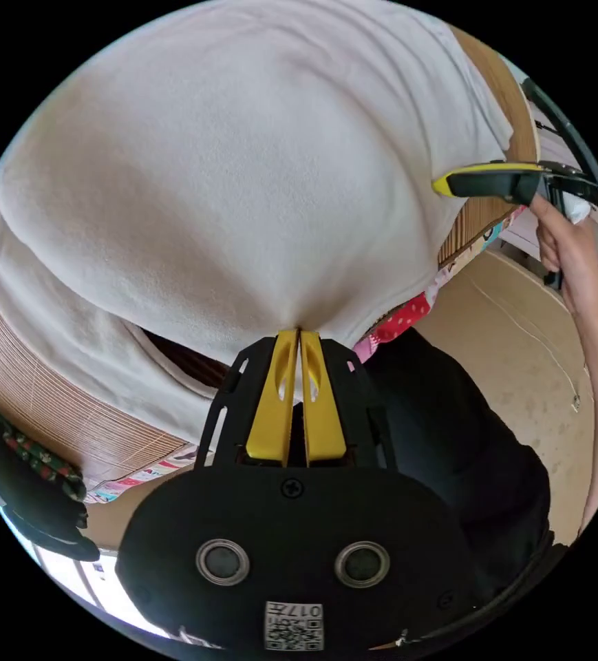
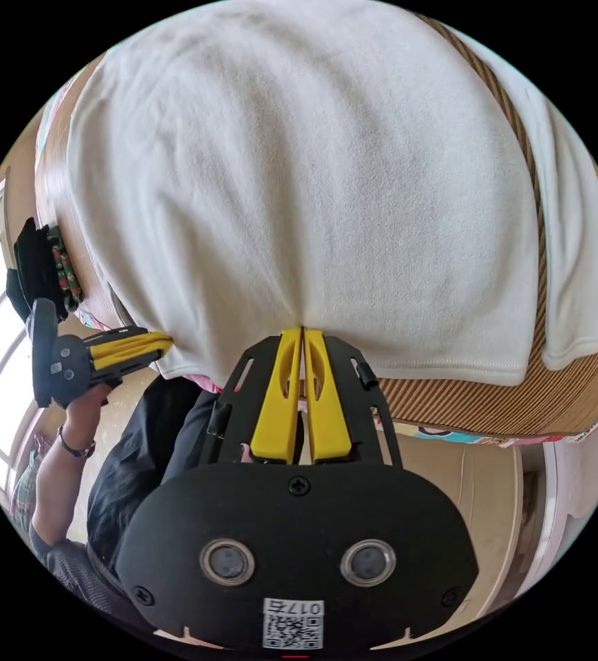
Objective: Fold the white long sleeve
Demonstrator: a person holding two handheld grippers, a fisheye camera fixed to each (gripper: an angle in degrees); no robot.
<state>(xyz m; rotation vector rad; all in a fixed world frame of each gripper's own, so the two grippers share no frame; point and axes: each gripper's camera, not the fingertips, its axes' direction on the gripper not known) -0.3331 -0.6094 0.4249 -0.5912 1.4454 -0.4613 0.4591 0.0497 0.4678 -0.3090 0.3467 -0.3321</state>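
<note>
1. In the left gripper view, the left gripper (image 1: 299,334) had its two yellow jaws pressed together on the near edge of the white shirt (image 1: 243,172), with a pinch of cloth gathered at their tips.
2. In the right gripper view, the right gripper (image 2: 303,331) was likewise closed on the shirt's near hem, the fabric puckering where the jaws met.
3. The right gripper also showed at the right side of the left gripper view, held by a hand (image 1: 563,241) at the shirt's right edge; from there I could not tell how its jaws stood.
4. The left gripper appeared at the left of the right gripper view, its jaws at the shirt's left corner.
5. The shirt lay spread over a striped brown mat (image 2: 464,406) and reached away to the far side.
6. It looked soft, off-white and mostly smooth, with a stitched hem along the near edge.
7. A sleeve (image 2: 574,275) lay along the right side on the mat.
8. A dark folded bundle (image 2: 37,268) sat at the mat's left edge.
</note>
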